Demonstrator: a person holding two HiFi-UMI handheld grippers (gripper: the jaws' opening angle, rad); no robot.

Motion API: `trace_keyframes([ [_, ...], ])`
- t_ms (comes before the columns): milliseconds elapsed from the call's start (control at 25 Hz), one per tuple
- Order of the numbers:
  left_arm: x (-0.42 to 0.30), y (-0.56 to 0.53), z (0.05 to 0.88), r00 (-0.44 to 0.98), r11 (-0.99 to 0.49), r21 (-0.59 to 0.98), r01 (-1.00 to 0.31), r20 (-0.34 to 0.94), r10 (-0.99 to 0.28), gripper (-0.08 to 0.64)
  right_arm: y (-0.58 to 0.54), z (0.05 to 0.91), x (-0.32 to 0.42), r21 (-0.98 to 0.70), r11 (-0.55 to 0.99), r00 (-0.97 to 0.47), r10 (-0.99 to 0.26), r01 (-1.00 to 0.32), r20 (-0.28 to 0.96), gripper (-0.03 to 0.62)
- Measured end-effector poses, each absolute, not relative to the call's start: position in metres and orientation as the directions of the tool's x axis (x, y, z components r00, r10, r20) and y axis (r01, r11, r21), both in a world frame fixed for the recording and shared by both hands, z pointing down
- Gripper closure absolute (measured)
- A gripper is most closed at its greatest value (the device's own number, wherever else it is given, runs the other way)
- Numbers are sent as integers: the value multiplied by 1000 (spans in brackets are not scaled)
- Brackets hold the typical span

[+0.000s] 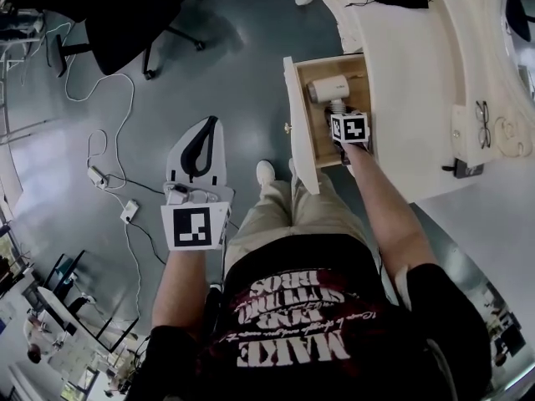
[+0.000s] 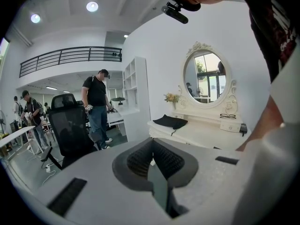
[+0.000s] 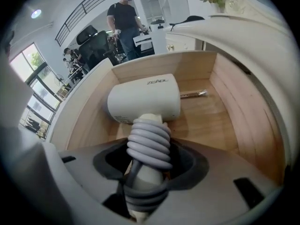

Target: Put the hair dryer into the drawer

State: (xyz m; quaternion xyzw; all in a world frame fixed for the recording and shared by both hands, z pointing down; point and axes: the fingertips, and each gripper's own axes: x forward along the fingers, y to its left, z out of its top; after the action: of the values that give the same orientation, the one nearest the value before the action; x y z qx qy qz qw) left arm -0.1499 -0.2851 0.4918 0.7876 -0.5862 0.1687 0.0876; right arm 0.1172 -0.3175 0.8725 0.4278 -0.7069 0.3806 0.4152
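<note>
Step in hand: the placing itself, judged to be near its end.

- The hair dryer [image 3: 145,100] is gripped by its handle in the right gripper [image 3: 147,175].
- The jaws are set wide and pressed on the handle, around which the grey cord [image 3: 150,144] is coiled.
- The dryer's white body is seen inside the open drawer [image 3: 89,114], low over the wooden floor. Whether it already rests on the wood cannot be told.
- A thin metal item [image 3: 192,94] lies on the drawer floor just beyond the body.
- In the head view the drawer is seen pulled out of the white dressing table [image 1: 418,73], with the right gripper pointed steeply down into it.
- The left gripper [image 1: 201,144] is held well apart from the drawer, over the grey floor [image 1: 242,48]. Its jaws are together and nothing is between them.

Next move, as judged:

- The body is to be settled flat on the drawer floor.
- The jaws are then to be opened and the gripper drawn up clear of the cord, so the dryer is not dragged back out.
</note>
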Motion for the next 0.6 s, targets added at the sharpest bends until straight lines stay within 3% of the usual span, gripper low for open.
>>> trace_keyframes([
  [120, -153, -282, 481, 262, -305, -71, -950, 352, -898, 555, -315, 874, 115, -193, 346, -287, -247, -918, 925, 362],
  [240, -150, -279, 468, 283, -321, -62, -945, 333, -899, 555, -307, 865, 113, -149, 412, -258, -223, -899, 940, 296],
  [400, -148, -270, 451, 309, -342, -58, -938, 308, -900, 555, -297, 834, 115, -90, 436, -236, -292, -895, 927, 290],
  [480, -150, -264, 445, 319, -349, -55, -935, 297, -900, 555, -295, 811, 115, -60, 447, -236, -349, -892, 907, 306],
  [600, -157, -254, 439, 324, -352, -45, -935, 296, -899, 555, -285, 771, 112, -57, 461, -277, -424, -885, 862, 384],
])
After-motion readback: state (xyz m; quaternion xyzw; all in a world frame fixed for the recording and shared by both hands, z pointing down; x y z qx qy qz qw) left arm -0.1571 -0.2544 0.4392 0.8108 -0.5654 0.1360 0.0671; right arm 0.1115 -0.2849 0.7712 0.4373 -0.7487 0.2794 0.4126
